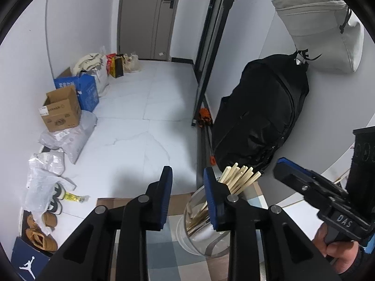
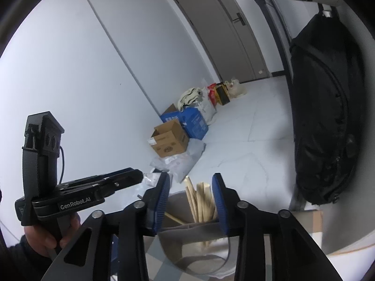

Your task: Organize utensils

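Note:
A clear glass jar [image 1: 199, 231] holds several pale wooden chopsticks [image 1: 239, 178], their tops fanned out above the rim. My left gripper [image 1: 187, 172] is open just left of the jar. Its right finger [image 1: 212, 201] covers part of the glass, and nothing is between its pads. In the right wrist view my right gripper [image 2: 191, 176] is open above the jar [image 2: 194, 245]. The chopsticks [image 2: 201, 199] stand between its blue pads with a gap on the left side. The left gripper [image 2: 138, 175] shows side-on at the left, held by a hand.
The jar stands on a checkered cloth [image 1: 164, 255] at the table's edge. A black backpack [image 1: 260, 112] and a pale bag [image 1: 321, 23] lie on the round white table. Cardboard boxes [image 1: 61, 112], plastic bags and shoes [image 1: 42, 231] line the floor by the left wall.

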Tool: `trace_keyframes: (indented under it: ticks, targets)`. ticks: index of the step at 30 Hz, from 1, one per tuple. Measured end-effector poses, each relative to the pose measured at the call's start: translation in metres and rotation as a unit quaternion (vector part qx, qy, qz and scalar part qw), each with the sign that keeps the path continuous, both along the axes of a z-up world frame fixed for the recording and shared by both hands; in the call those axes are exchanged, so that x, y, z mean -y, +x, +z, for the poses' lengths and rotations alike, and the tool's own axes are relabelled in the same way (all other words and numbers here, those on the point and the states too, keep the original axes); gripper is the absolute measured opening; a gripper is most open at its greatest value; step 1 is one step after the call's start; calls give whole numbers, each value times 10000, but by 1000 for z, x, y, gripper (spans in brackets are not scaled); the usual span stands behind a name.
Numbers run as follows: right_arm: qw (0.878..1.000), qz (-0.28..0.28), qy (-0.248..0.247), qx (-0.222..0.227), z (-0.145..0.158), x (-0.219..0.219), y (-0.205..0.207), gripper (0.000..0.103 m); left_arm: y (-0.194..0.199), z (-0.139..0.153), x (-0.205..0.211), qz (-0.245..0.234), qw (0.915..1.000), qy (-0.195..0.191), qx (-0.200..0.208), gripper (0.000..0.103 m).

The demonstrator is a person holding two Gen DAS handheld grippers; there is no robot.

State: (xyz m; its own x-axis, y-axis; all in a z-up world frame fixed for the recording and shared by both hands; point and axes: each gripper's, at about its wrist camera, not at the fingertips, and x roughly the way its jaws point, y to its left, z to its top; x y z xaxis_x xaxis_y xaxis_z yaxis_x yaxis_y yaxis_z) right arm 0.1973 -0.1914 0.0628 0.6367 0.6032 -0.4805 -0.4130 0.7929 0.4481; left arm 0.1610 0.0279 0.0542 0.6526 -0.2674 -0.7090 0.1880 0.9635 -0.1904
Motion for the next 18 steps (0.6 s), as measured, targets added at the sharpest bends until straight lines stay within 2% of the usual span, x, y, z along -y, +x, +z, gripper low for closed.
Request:
trace_keyframes:
  ticks: [5,7,9,14,18]
  targets:
    - [9999,-50,25,125,9,8,-15,48,-13,10,-3,147,9998,97,131,23]
    - [9998,-55,37,202,14,10,-24,53,-21,16,-2,205,9995,128,221,29]
    - [9996,-41,61,285,20,11,-33,57,-29,22,-1,254,9990,104,354,45]
    - [9989,-54,62,460,35,15,-56,59,-52,40,3,353,9964,176,752,53]
    - [9978,-79,88,649,47,18,-77,65,-70,53,5,403,9937,237,1022,65]
